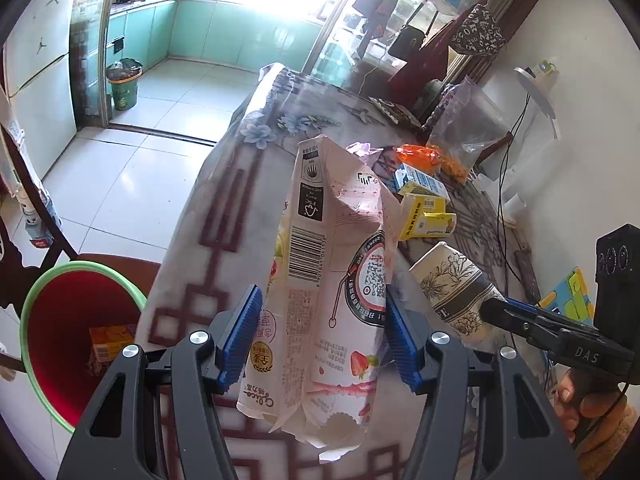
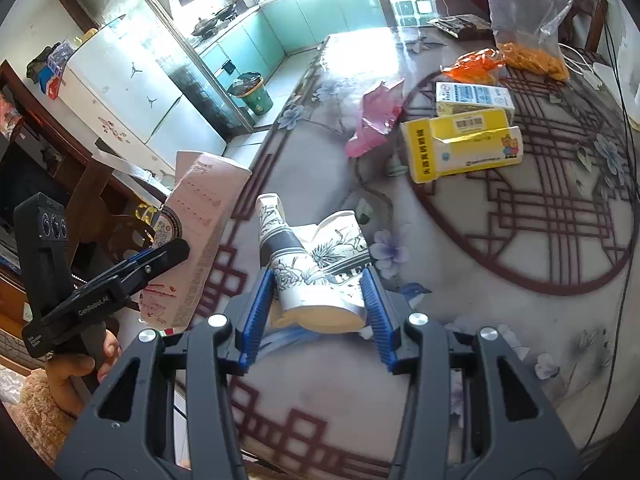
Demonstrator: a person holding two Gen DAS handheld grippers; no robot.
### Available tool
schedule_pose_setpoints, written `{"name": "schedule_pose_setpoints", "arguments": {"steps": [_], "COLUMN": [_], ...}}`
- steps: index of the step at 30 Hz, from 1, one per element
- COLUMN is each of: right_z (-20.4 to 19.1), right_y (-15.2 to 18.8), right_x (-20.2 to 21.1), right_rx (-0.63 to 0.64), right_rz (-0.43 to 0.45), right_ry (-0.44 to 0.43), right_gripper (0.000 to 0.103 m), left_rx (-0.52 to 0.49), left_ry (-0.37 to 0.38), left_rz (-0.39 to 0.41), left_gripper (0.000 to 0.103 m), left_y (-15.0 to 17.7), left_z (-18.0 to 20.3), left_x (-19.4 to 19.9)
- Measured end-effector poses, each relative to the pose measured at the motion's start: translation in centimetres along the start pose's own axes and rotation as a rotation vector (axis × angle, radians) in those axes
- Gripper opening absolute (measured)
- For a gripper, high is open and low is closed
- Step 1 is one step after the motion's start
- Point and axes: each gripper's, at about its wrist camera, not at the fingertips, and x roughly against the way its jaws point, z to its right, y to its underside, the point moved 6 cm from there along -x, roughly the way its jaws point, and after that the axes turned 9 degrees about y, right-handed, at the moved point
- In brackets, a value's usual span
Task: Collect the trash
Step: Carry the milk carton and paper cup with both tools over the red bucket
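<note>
My left tool (image 1: 320, 336) is clamped on a pink strawberry milk carton (image 1: 332, 280), blue pads pressed against its two broad faces. The carton is crumpled and stands roughly upright between the jaws, its long axis running up and away from me, its bottom end hanging below the pads. My right tool (image 2: 320, 312) grips a crushed paper cup (image 2: 316, 276) printed with black flowers; the cup lies on its side along the fingers, its mouth facing back toward the camera and its base pointing away.

Both loads are lifted clear of the counter (image 2: 520, 320), which wears a patterned cloth. The red bin with a green rim (image 1: 52, 332) sits on the floor off the counter's near-left edge, down and to the left of my left tool. I judge that tool to be the nearer of the two, so the carton should go first, carried left past the counter edge and then let go. The right tool has farther to travel, across the left one's path.

More trash remains on the counter beyond: a yellow box (image 2: 464, 148), a blue-and-white box (image 2: 472, 98), a pink wrapper (image 2: 376, 120) and an orange wrapper (image 2: 472, 66).

Only part of the bin shows; the left tool's body covers its near side. There is an orange box (image 1: 110, 340) inside.
</note>
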Motion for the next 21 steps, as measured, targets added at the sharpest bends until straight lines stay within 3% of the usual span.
{"name": "schedule_pose_setpoints", "arguments": {"steps": [8, 21], "right_z": [-3.7, -12.7], "right_y": [-0.5, -0.7], "right_x": [-0.5, -3.5], "right_rx": [0.047, 0.212], "right_rz": [0.004, -0.056], "right_ry": [-0.013, -0.099], "right_gripper": [0.045, 0.045], "left_rx": [0.04, 0.209], "left_ry": [-0.035, -0.21], "left_rz": [0.055, 0.137], "left_gripper": [0.057, 0.057], "left_y": [-0.5, 1.0], "left_z": [-3.3, -12.5], "left_x": [2.4, 8.3]}}
